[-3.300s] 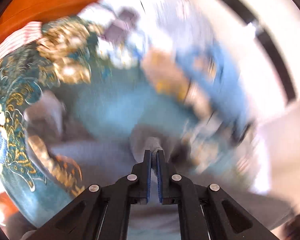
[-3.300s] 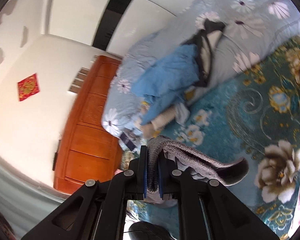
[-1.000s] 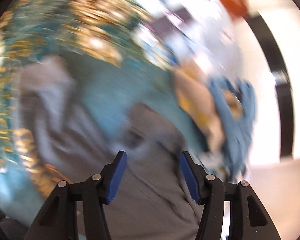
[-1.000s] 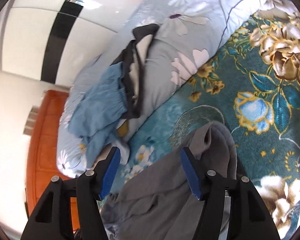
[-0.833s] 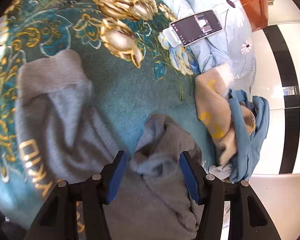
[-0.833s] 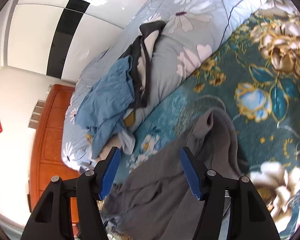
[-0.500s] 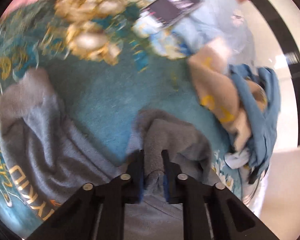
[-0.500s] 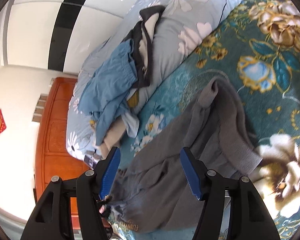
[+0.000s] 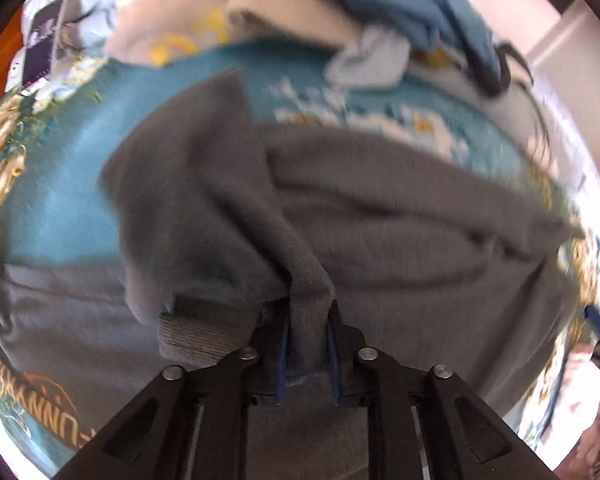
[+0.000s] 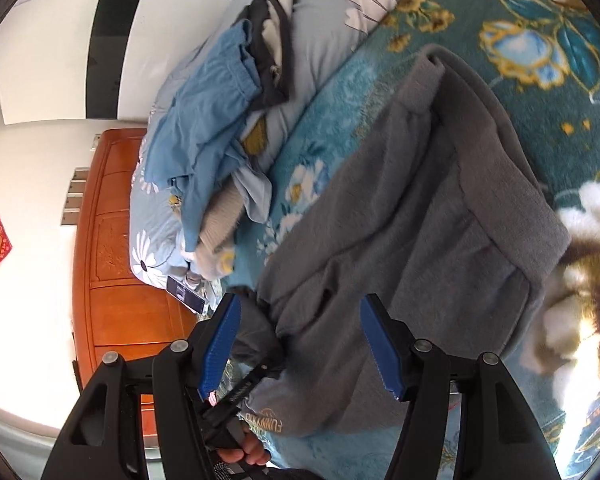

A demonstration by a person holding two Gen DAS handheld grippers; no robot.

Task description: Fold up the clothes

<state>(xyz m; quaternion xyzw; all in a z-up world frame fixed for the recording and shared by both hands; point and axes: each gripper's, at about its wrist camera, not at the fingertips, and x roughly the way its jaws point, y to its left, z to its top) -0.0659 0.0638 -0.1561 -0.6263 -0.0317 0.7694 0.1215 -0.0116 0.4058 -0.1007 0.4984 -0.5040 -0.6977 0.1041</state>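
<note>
A grey sweatshirt (image 9: 400, 216) with orange lettering lies crumpled on a teal floral blanket (image 9: 60, 184). My left gripper (image 9: 307, 320) is shut on a bunched fold of the sweatshirt, near a ribbed cuff. In the right wrist view the same sweatshirt (image 10: 412, 208) spreads across the blanket (image 10: 540, 40), partly folded over itself. My right gripper (image 10: 300, 336) is open and empty above the sweatshirt's lower part. The left gripper's body and the hand holding it show at that view's bottom.
A pile of clothes, blue (image 10: 208, 100), beige (image 10: 220, 216) and dark, lies on a light floral duvet (image 10: 332, 12) beyond the sweatshirt. A phone (image 10: 186, 294) lies near the wooden headboard (image 10: 112, 240). White wall with a black stripe behind.
My left gripper closed on a fold of the grey sweatshirt and pulled it across the garment. My right gripper stayed open and drew back a little from the sweatshirt.
</note>
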